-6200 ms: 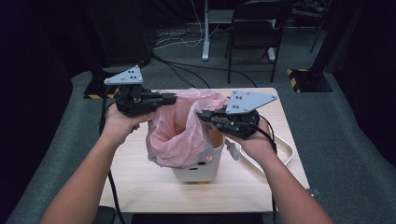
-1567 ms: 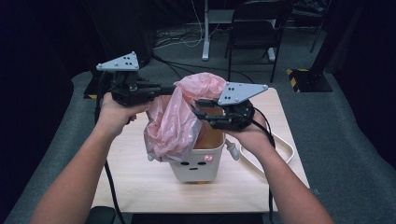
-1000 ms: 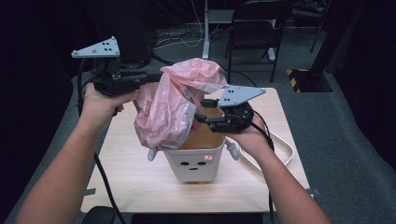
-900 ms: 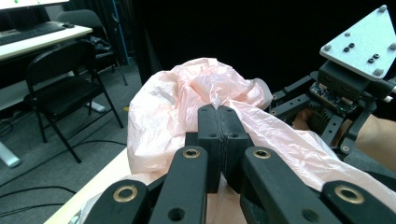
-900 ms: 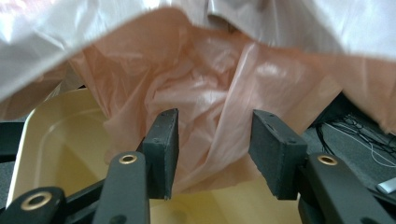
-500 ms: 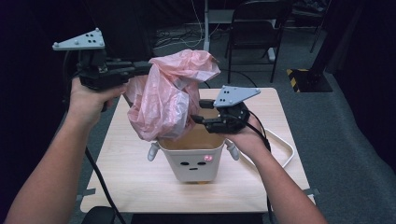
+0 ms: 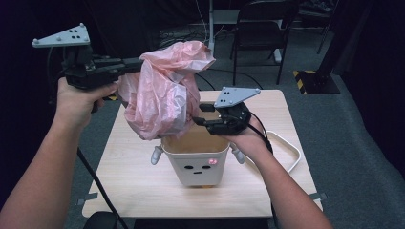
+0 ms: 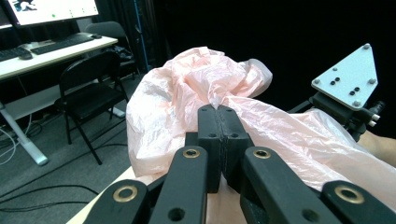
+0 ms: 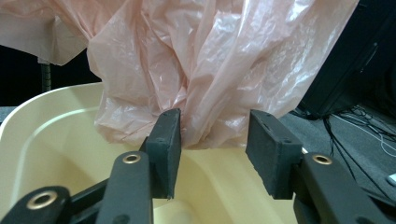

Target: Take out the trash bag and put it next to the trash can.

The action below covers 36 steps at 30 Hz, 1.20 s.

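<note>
Pink plastic, thin and crinkled, makes up the bag [image 7: 162, 90] that I hold up in the air above the cream bin [image 7: 197, 160]. My left gripper [image 7: 136, 65] is raised high at the left and has its jaws pressed together on a pinch of the bag's upper part; in the left gripper view the film bunches out from between them. The bag hangs down from there, its lower end just above the bin's open top and clear of the inside. My right gripper [image 7: 197, 120] sits low at the bin's far rim with its jaws parted, and a fold of the bag hangs between them. The bin, with a small face on its front, stands on the wooden bench [image 7: 129, 186].
</note>
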Available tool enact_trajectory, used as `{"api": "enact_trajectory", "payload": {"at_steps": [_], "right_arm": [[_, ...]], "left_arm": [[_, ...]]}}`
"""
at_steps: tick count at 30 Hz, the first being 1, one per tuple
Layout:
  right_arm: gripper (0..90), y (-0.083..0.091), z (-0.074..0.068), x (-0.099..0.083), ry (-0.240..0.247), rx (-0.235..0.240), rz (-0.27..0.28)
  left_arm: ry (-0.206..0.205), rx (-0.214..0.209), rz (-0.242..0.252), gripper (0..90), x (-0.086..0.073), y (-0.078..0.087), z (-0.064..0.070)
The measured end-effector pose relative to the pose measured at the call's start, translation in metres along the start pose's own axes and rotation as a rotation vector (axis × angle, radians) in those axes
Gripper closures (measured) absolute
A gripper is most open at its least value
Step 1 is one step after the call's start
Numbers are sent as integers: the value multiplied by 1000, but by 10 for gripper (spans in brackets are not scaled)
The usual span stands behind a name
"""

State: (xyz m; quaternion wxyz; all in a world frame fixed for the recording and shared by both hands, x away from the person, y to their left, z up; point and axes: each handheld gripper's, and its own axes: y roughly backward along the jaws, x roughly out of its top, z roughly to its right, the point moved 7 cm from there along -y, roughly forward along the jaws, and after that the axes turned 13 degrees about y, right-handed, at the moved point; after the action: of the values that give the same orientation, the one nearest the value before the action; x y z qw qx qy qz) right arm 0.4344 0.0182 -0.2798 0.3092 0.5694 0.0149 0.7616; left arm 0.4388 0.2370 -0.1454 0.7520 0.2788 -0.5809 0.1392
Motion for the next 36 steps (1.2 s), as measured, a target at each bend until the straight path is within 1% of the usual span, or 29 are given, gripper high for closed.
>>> {"api": "enact_trajectory", "payload": {"at_steps": [8, 13, 15, 19, 21, 30, 36], "right_arm": [[655, -7, 3, 1, 5, 29, -19], [838, -10, 0, 4, 26, 52, -25], [873, -11, 0, 5, 22, 60, -18], [893, -12, -1, 4, 9, 78, -6], [897, -11, -1, 5, 8, 79, -4], [900, -5, 0, 7, 5, 58, 33], [900, 3, 0, 16, 16, 48, 72]], "left_arm": [[20, 9, 11, 896, -6, 7, -7], [21, 9, 14, 896, -8, 9, -9], [20, 9, 13, 896, -8, 10, -8], [18, 11, 13, 896, -9, 11, -9], [18, 10, 14, 896, -10, 11, -9], [17, 9, 8, 896, -12, 11, -8], [12, 23, -5, 896, -18, 12, -10]]}}
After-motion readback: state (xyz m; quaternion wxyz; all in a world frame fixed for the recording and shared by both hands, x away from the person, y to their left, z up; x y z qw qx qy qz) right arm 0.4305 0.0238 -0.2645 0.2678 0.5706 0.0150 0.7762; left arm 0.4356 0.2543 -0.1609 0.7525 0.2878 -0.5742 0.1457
